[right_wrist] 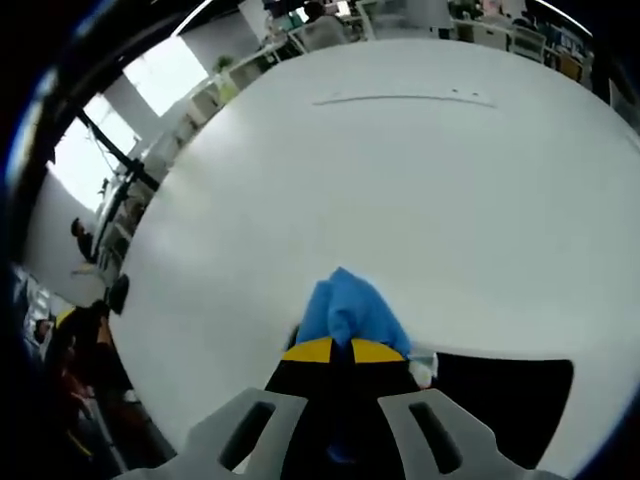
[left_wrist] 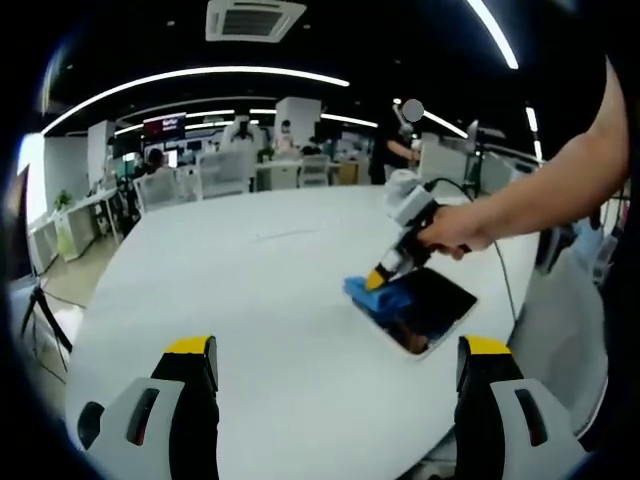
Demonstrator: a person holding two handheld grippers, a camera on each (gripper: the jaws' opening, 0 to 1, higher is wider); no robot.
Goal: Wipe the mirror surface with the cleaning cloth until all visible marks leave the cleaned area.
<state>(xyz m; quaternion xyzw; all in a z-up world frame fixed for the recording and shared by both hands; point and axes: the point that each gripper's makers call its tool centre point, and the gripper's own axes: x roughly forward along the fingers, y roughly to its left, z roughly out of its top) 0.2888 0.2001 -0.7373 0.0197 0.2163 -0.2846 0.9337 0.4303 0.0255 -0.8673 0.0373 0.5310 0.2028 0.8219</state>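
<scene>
A dark rectangular mirror (left_wrist: 432, 311) with a white rim lies flat on the white table (left_wrist: 260, 290), right of centre. A blue cleaning cloth (left_wrist: 375, 293) rests over the mirror's far left corner. My right gripper (left_wrist: 378, 277), held by a hand, presses down on the cloth and is shut on it. In the right gripper view the blue cloth (right_wrist: 345, 312) bunches out from between the closed yellow-tipped fingers (right_wrist: 310, 350), with the dark mirror (right_wrist: 500, 400) to the right. My left gripper (left_wrist: 338, 365) hovers open above the near table, nothing between its fingers.
The large round white table has a seam line (right_wrist: 400, 98) across its far part. Desks, chairs and people stand in the office behind (left_wrist: 250, 160). A cable (left_wrist: 505, 285) trails off the right gripper toward the table edge.
</scene>
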